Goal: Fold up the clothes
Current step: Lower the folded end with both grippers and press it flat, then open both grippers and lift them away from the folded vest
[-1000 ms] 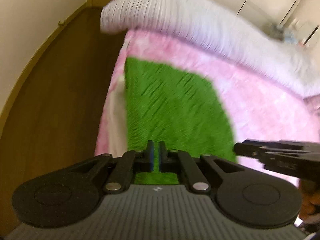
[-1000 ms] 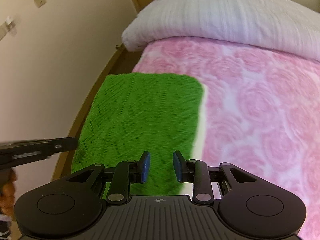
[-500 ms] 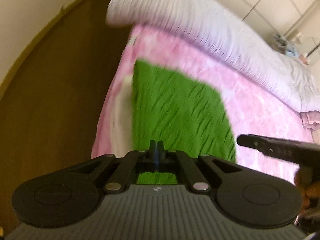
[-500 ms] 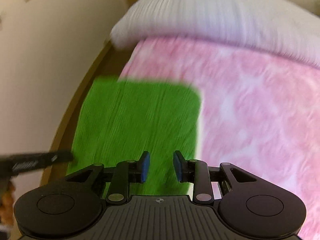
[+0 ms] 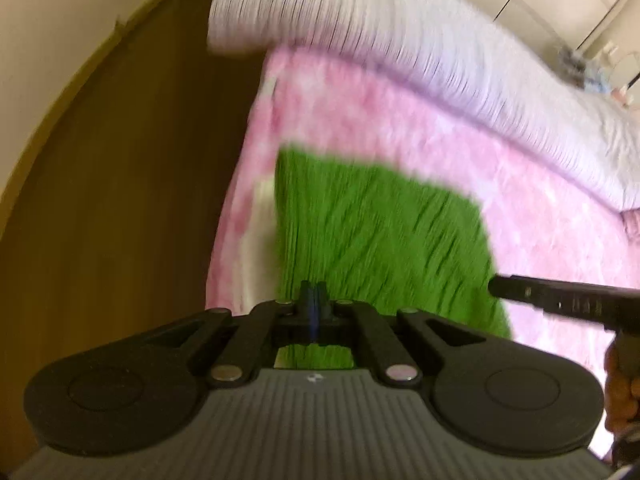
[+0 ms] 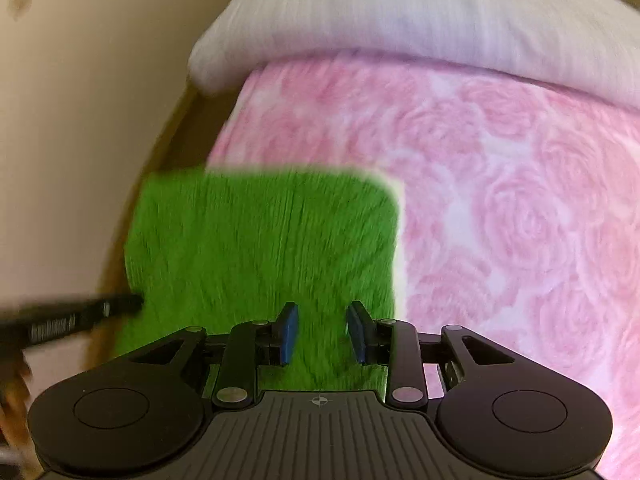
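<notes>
Above the green cloth (image 6: pixel 260 248), right gripper (image 6: pixel 322 330) hovers, fingers apart.

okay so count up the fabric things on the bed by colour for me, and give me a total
Green: 1, the folded green cloth
Pink: 1, the rose-patterned pink blanket
White: 1, the white quilt bunched along the far side
Total: 3

A pale strip shows along the green cloth's edge; whether it is a separate item cannot be told.
</notes>
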The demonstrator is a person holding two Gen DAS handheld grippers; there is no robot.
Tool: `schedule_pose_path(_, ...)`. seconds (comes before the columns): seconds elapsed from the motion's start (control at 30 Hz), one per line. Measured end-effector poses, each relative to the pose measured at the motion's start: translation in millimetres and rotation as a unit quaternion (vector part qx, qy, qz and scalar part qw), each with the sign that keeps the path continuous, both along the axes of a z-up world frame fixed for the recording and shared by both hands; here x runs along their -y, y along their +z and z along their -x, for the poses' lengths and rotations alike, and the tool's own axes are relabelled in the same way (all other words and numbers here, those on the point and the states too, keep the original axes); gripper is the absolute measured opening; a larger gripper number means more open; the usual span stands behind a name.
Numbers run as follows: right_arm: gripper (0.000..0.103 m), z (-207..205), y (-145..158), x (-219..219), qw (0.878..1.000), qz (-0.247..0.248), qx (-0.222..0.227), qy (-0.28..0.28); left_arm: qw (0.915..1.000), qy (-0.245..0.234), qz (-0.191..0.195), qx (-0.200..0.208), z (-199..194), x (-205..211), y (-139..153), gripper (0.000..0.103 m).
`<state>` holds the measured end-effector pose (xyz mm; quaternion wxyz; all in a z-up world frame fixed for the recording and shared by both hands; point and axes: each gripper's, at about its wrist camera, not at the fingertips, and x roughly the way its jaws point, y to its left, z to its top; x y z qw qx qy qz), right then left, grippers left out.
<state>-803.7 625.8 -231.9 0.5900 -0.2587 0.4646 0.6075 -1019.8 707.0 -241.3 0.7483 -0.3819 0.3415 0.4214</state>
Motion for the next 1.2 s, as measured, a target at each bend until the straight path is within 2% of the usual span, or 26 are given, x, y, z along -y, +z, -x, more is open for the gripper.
schedule_pose_path(0.1, 0.031, -17, 7, -18, 0.999, -0.037, 0.000, -0.039, 0.9994, -0.004, -0.034, 0.005, -11, -18, 10, 0.000)
schedule_pose_path(0.13, 0.031, -17, 3, -25, 0.998, -0.035, -0.002, -0.043, 0.9992, -0.005, -0.040, 0.004, -15, -24, 10, 0.000)
schedule_pose_path(0.27, 0.031, -19, -17, -53, 0.998, -0.024, -0.015, -0.059, 0.9993, -0.010, -0.021, -0.028, -28, -42, -21, 0.000)
schedule_pose_path(0.3, 0.031, -17, -26, -54, 0.998, -0.013, -0.020, -0.052, 0.9995, -0.005, -0.014, -0.028, -27, -43, -29, 0.000)
schedule_pose_path(0.4, 0.032, -7, -46, -57, 1.000, -0.003, 0.006, -0.013, 0.9998, 0.012, -0.010, -0.015, -21, -42, -36, 0.000)
schedule_pose_path(0.5, 0.032, -8, -32, -48, 1.000, -0.011, 0.013, -0.004, 0.9996, 0.017, -0.015, -0.015, -14, -37, -21, 0.000)
schedule_pose_path(0.57, 0.032, -14, -19, -38, 1.000, -0.020, 0.003, -0.014, 0.9994, 0.020, -0.026, -0.002, -7, -24, -3, 0.000)
schedule_pose_path(0.67, 0.032, -22, 4, -1, 0.999, -0.046, -0.016, -0.003, 0.9990, 0.024, -0.035, 0.014, 2, 9, 19, 0.000)
schedule_pose_path(0.8, 0.032, -10, 12, 55, 0.998, -0.043, -0.013, 0.045, 0.9996, 0.011, -0.016, 0.020, 5, 68, 27, 0.000)
schedule_pose_path(0.9, 0.032, 5, 6, 91, 0.996, -0.023, -0.012, 0.084, 0.9999, 0.003, 0.016, 0.000, 3, 106, 12, 0.000)
schedule_pose_path(0.97, 0.032, 15, -6, 107, 0.994, 0.003, -0.014, 0.105, 0.9992, 0.026, 0.029, -0.005, 5, 120, 1, 0.000)
schedule_pose_path(1.03, 0.032, 23, -21, 113, 0.992, 0.025, 0.006, 0.127, 0.9981, 0.046, 0.039, -0.012, 5, 131, -6, 0.000)
schedule_pose_path(1.07, 0.032, 25, -21, 112, 0.990, 0.030, 0.020, 0.135, 0.9978, 0.051, 0.037, -0.019, 3, 133, -2, 0.000)
schedule_pose_path(1.2, 0.032, 21, 2, 116, 0.991, 0.049, 0.005, 0.122, 0.9964, 0.052, 0.032, -0.059, -7, 142, 23, 0.000)
